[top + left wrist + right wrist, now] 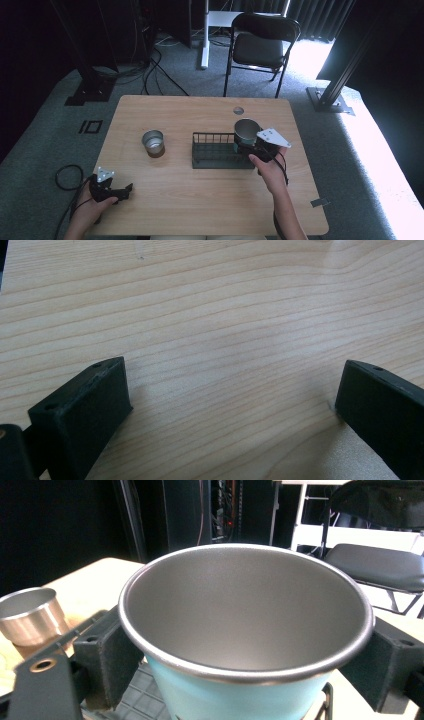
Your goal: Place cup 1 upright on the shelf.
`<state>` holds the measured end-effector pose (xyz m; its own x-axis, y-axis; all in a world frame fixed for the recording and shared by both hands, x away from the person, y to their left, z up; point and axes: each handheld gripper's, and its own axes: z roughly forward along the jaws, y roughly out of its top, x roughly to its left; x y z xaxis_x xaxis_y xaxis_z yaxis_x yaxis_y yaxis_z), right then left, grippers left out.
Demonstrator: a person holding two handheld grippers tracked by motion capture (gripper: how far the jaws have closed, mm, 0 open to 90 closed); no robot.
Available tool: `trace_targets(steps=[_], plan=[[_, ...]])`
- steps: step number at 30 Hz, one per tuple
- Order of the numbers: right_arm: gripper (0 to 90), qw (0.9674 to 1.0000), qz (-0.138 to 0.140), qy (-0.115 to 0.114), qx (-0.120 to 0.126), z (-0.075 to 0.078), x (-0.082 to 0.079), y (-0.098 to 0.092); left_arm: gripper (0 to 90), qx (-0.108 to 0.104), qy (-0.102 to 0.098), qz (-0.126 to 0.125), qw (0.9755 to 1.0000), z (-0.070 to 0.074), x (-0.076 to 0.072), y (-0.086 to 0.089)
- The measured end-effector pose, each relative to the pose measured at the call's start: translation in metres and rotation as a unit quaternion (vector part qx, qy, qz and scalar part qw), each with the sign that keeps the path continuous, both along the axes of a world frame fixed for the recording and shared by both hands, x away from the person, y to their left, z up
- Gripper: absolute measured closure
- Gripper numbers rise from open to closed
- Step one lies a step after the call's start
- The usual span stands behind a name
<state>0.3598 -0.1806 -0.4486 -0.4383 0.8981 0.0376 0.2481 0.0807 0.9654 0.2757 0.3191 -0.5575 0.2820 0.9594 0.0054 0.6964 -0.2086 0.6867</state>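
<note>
- On the wooden table [165, 200], the biggest container is the black wire rack [215, 150]; its left part is empty, and the right gripper [248, 146] holds the light-blue cup [245, 131] over its right end.
- At the rack's right end, I cannot tell whether the cup's bottom stands on the rack floor or hangs just above it. If the jaws open while it hangs or while it sits on the rim wire, the cup may tip and fall out.
- Seen in the right gripper view, this cup [245, 630] is upright, empty inside, and the two jaws press its wall from both sides just under the rim. The wall is smooth and slanted, so I judge it could slide in a weak grip.
- Left of the rack, well apart from it, stands the smaller steel cup [153, 142]; it looks empty.
- Near the table's front left corner, the left gripper [121, 192] rests low with jaws wide and nothing between them.
</note>
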Motion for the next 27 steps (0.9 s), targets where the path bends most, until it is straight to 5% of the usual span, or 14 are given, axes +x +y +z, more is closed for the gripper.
trace_targets(steps=[27], plan=[[12.5, 0.9994, -0.008, 0.024, -0.023, -0.028, 0.013, 0.004, 1.7, -0.001, 0.000, 0.001, 1.0000, 0.000, 0.000, 0.000]])
